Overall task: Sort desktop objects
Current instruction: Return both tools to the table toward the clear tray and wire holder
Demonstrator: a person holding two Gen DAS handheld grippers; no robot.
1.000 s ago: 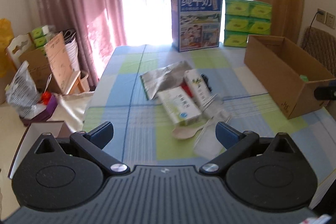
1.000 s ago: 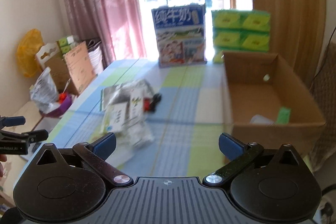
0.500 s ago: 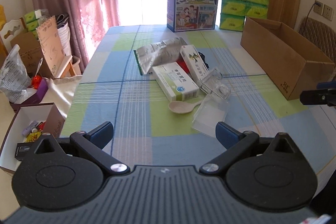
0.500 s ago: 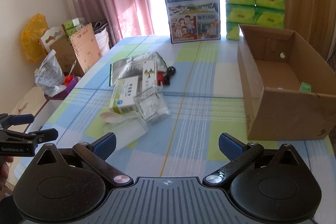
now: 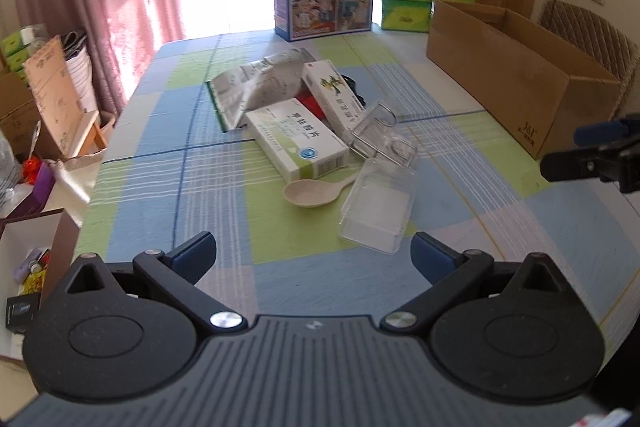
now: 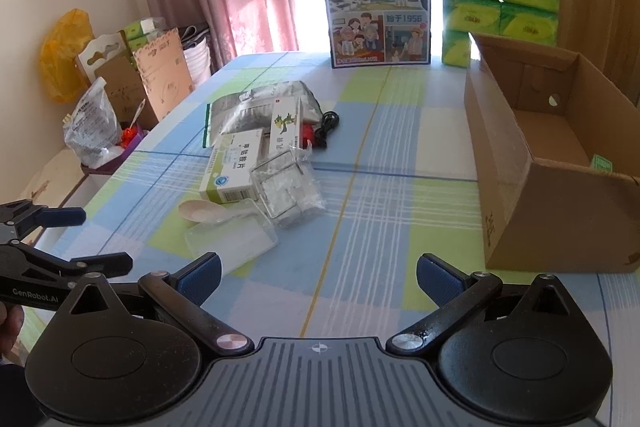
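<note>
From the left wrist view, the left gripper (image 5: 312, 251) hangs wide open and empty just short of the clear plastic box (image 5: 378, 209) on the table (image 5: 168, 179). Judged light, rigid and slippery: grip across its short sides.

From the right wrist view, the right gripper (image 6: 318, 273) is likewise spread and empty. The pile hides the red item (image 6: 307, 134); identity unclear.

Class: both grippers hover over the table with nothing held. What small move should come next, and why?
Probably ease the left gripper forward and down onto the clear tray. Its jaws stand open and empty, the tray is the nearest item in the pile, and the cardboard box sits open to the right. The right gripper is open too.
</note>
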